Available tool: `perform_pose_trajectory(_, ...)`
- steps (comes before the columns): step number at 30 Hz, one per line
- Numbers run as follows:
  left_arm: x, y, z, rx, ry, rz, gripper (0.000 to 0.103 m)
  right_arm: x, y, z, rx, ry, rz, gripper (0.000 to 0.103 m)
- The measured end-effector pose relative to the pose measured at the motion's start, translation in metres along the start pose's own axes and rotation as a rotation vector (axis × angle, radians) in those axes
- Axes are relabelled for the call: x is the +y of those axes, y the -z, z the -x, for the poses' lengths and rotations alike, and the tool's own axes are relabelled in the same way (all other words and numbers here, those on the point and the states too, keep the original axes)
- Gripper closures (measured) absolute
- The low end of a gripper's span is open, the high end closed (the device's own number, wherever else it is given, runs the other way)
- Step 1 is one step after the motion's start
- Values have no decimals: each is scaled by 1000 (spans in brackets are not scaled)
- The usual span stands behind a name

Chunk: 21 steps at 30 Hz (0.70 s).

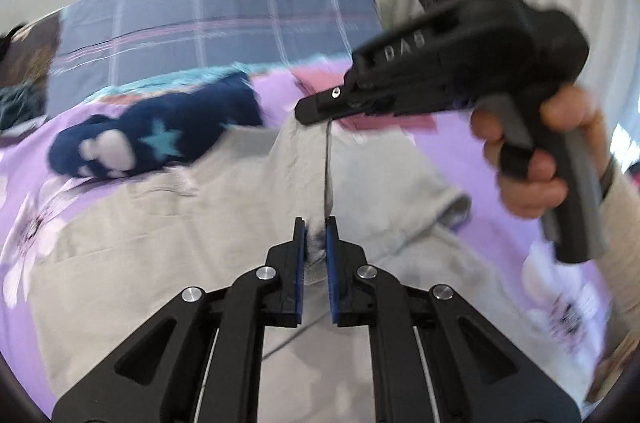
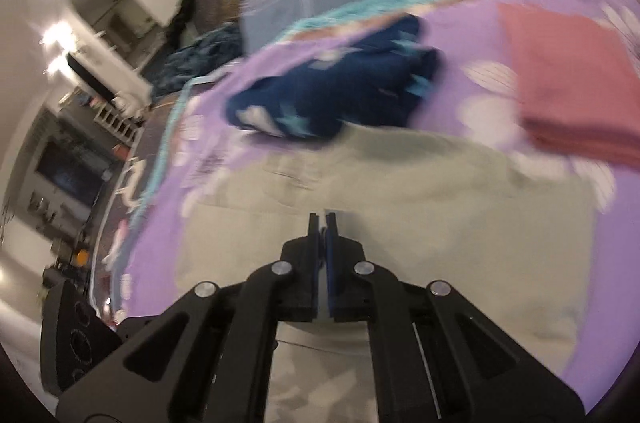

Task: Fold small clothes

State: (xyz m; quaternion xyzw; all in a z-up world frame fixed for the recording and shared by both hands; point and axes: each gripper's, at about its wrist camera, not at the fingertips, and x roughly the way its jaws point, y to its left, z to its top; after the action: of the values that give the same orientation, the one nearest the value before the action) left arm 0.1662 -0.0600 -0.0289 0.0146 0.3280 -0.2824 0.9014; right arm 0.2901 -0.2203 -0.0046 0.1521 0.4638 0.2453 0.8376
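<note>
A pale beige garment (image 1: 168, 235) lies spread on a purple flowered bedsheet (image 1: 472, 151). My left gripper (image 1: 316, 227) is shut on a pinched-up fold of this cloth, which shows between the blue pads. In the left wrist view my right gripper (image 1: 308, 109) is held by a hand (image 1: 532, 167) at the upper right, its tips shut on the same garment's raised edge. In the right wrist view the right gripper (image 2: 322, 223) has its jaws together on the beige garment (image 2: 400, 191). A navy garment with stars and clouds (image 1: 152, 135) lies behind.
A folded pink cloth (image 2: 572, 79) rests on the sheet at the right. A blue-grey checked blanket (image 1: 216, 19) covers the far end of the bed. Dark clothes (image 2: 200, 59) are piled at the far left, with shelves and a room beyond the bed's edge.
</note>
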Motion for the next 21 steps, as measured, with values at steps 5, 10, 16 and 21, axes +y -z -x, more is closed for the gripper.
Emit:
perform_pose_trajectory(5, 51, -1, 52, -82, -11, 142, 94, 81, -19, -35, 34, -34, 151, 100)
perform_pose_trajectory(10, 90, 14, 83, -108, -104, 204, 94, 134, -27, -82, 109, -93, 196, 100)
perform_pose_trajectory(16, 137, 53, 85, -48, -193, 298, 96, 167, -16, -139, 176, -94, 210, 100)
perform_pose_trajectory(21, 165, 83, 93, -29, -197, 410, 99, 173, 1, -171, 225, -94, 193, 100)
